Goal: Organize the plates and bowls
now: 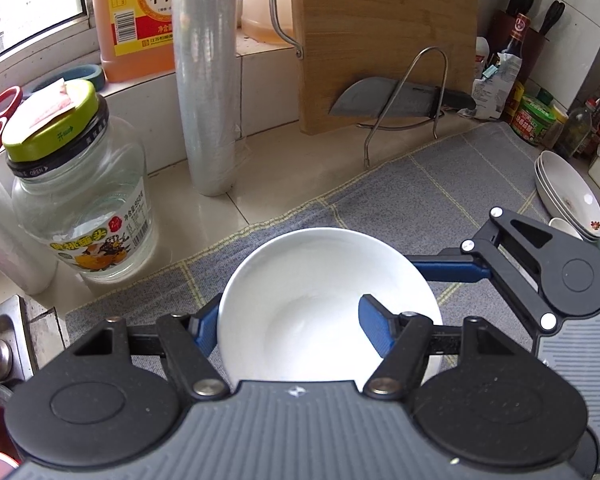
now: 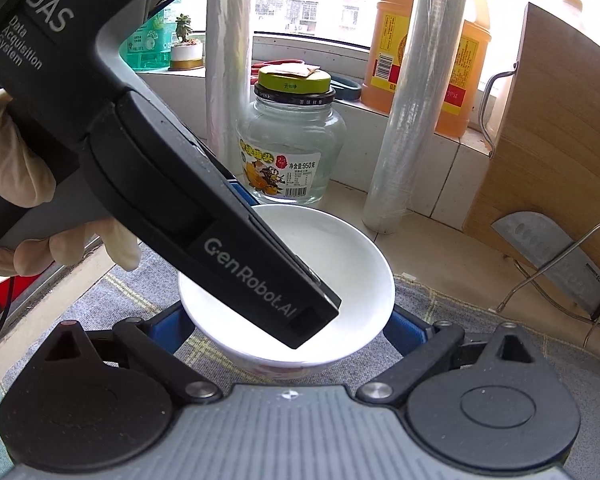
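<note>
At far left of the left wrist view a glass jar (image 1: 82, 204) with a green lid stands on the pale counter, with a roll of cling film (image 1: 206, 80) upright beside it. At centre, the left gripper (image 1: 290, 326) grips the white bowl (image 1: 320, 300) by its rim: one blue pad lies outside the wall, the other inside. The bowl sits over the grey checked cloth (image 1: 440, 184). Behind it a wooden cutting board (image 1: 384, 40) leans against the ledge, a cleaver (image 1: 396, 98) in a wire rack before it. The right gripper (image 2: 290, 330) straddles the same bowl from the right, blue fingers on either side; whether they press cannot be told. Stacked white plates (image 1: 568, 196) lie at far right.
</note>
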